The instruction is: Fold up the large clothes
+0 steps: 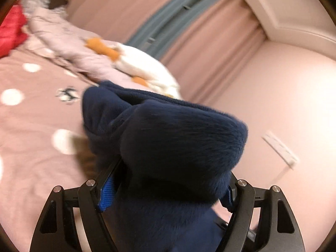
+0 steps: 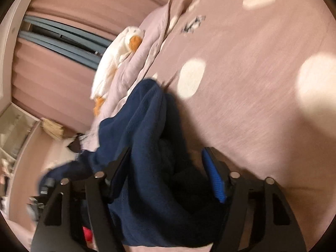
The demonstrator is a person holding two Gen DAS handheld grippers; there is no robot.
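The fleece garment (image 1: 178,147) is dark navy all over, plain, with a fuzzy nap. The bedsheet (image 1: 31,147) is dusty pink with large cream-white dots and a small black-and-white printed figure, too blurred to identify. The crumpled quilt (image 1: 69,40) along the bed's far edge is pale lilac-pink with faint dark markings. The plush toy (image 2: 113,61) lying on it is white with orange patches, perhaps a duck. A bright red cloth (image 1: 11,29) shows at the bed's far corner. The curtains (image 1: 210,37) are pink; the window frame (image 2: 63,42) is grey-blue. The gripper pads (image 2: 216,180) are blue on black fingers.
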